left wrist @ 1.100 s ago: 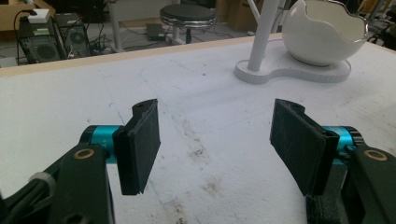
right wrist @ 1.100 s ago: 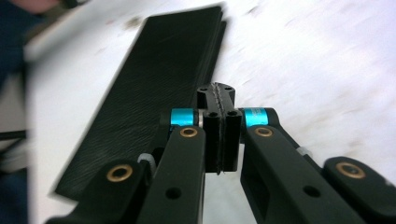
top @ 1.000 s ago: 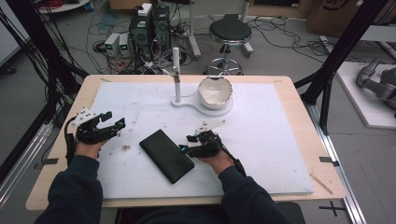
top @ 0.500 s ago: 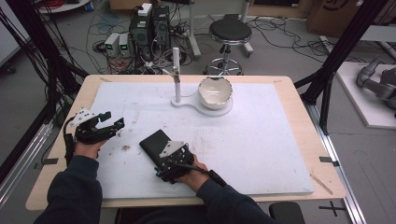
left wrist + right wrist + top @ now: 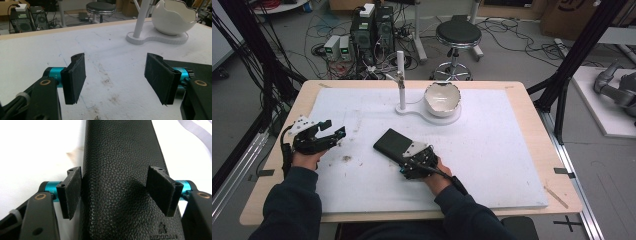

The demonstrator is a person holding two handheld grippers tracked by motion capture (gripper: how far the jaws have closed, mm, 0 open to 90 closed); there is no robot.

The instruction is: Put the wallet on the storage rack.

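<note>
A black leather case lies flat on the white mat, angled toward the far left. My right gripper is over its near end, open. In the right gripper view the case runs up between the pads. The left pad sits against its left edge, while the right pad hangs over its right side. My left gripper is at the mat's left edge, open with nothing in it. Its own view shows my left gripper over stained mat.
A white eggshell-shaped bowl sits on a white base with an upright post at the far middle. The left gripper view has the bowl and post at the upper right. Brown stains mark the mat.
My right gripper has swung left from beside the case onto its near end, jaws now straddling it. The left gripper has barely moved.
</note>
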